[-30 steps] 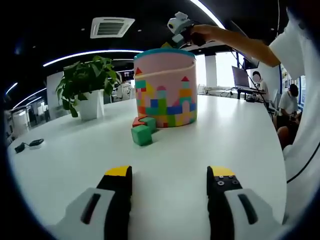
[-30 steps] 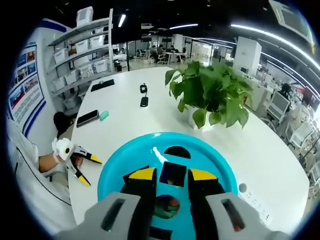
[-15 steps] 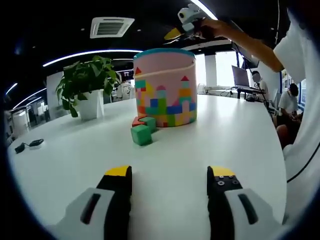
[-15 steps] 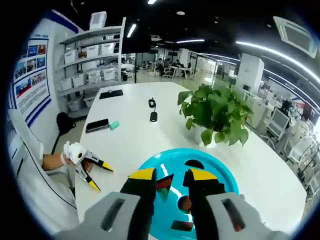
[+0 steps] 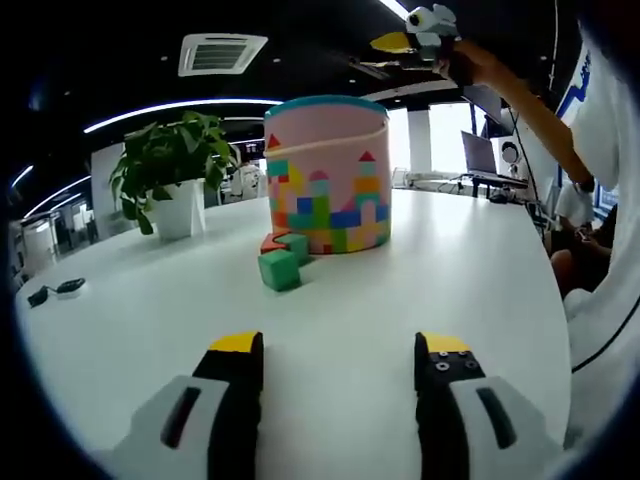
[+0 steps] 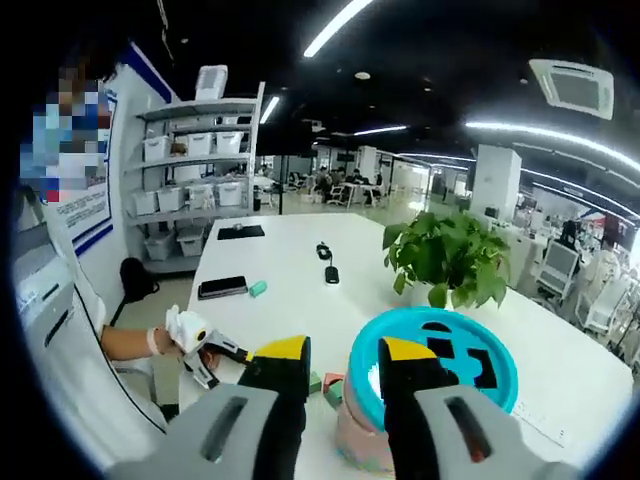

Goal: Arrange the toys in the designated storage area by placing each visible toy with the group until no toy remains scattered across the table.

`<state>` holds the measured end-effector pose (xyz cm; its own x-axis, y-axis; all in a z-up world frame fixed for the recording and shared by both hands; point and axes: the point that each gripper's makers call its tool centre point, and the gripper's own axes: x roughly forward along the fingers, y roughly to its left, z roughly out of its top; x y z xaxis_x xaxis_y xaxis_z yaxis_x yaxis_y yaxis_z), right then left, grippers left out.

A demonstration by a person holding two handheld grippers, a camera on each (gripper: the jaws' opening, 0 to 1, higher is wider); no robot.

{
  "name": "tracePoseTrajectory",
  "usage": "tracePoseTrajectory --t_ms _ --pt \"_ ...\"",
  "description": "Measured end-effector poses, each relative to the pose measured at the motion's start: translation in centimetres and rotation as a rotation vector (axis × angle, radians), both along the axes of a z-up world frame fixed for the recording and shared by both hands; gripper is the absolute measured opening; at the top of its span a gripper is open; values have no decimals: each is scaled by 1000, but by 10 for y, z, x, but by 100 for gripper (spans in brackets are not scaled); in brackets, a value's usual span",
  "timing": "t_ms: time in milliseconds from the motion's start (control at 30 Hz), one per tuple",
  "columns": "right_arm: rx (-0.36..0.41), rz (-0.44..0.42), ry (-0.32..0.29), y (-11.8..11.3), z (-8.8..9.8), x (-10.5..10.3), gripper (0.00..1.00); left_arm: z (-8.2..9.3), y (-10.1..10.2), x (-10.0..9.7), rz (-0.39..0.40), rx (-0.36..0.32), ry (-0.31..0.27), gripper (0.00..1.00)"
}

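A pink toy bucket printed with coloured blocks and capped by a teal shape-sorter lid stands on the white table. At its base lie a green cube, a second green cube and a red piece. My left gripper rests low over the table, short of the cubes, open and empty. My right gripper hovers high above and beside the bucket, jaws a little apart with nothing between them. It appears at the top of the left gripper view as the right gripper.
A potted plant stands left of the bucket. A phone, a small teal item and two dark devices lie farther along the table. The left gripper and a sleeve are at the table's near edge. Shelves line the wall.
My right gripper has lifted up and back from the teal lid, which now sits smaller and lower right. The left gripper and the cubes have stayed put.
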<state>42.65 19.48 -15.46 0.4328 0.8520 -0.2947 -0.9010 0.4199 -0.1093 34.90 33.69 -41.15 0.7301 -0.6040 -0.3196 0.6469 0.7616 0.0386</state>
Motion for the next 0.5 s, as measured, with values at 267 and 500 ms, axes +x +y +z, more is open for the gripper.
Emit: tracePoseTrajectory --t_ms 267,500 --pt "91 -49 2 -19 -20 -19 28 0 -1 0 -4 3 1 63" --pt "195 -93 -29 -27 -53 -29 29 -1 -1 0 -2 1 5 63"
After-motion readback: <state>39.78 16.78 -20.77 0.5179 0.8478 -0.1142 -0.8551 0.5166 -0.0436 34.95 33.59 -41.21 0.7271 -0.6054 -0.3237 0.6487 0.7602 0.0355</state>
